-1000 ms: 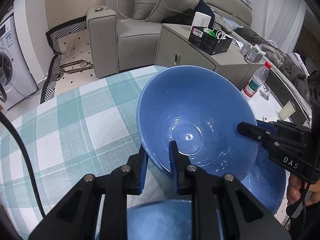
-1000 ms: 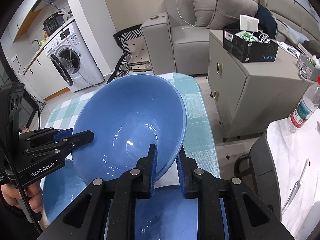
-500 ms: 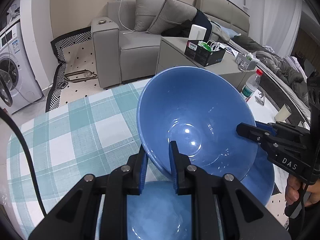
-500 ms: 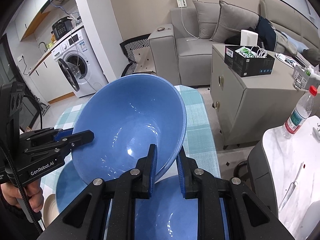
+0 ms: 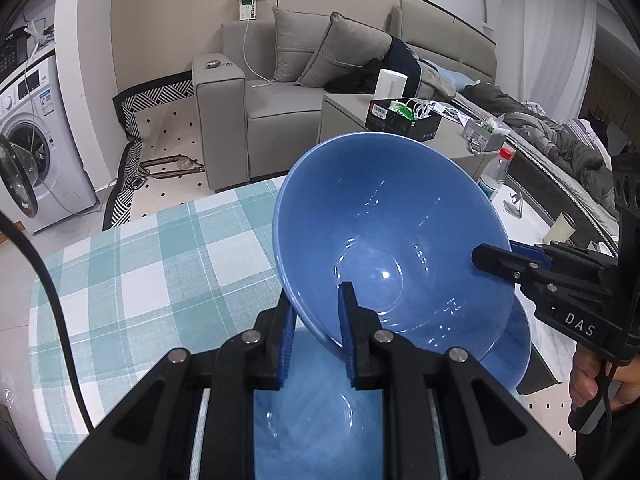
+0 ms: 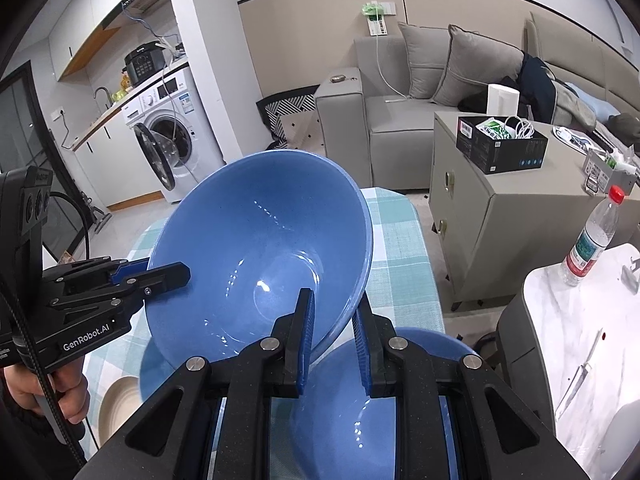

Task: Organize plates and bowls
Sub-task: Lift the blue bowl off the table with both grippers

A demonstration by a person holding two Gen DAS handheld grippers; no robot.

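A large blue bowl [image 5: 392, 232] is held in the air above the checked table by both grippers, tilted. My left gripper [image 5: 316, 320] is shut on its near rim. My right gripper [image 6: 332, 328] is shut on the opposite rim of the same bowl [image 6: 260, 256]. Below it, two more blue bowls sit on the table: one under my left gripper [image 5: 320, 420] and one to the right [image 5: 516, 344]. In the right wrist view a blue bowl [image 6: 372, 412] lies under my gripper and a beige dish [image 6: 118, 404] sits at lower left.
The table has a teal and white checked cloth [image 5: 132, 280]. A grey sofa [image 5: 256, 100] and a grey cabinet [image 6: 512, 200] with a black box stand beyond. A white marble table [image 6: 580, 340] with a water bottle [image 6: 592, 236] is at right. A washing machine [image 6: 164, 136] is at left.
Both grippers have raised the big blue bowl higher above the table, keeping their grip. The bowls below look farther away and more of the room shows.
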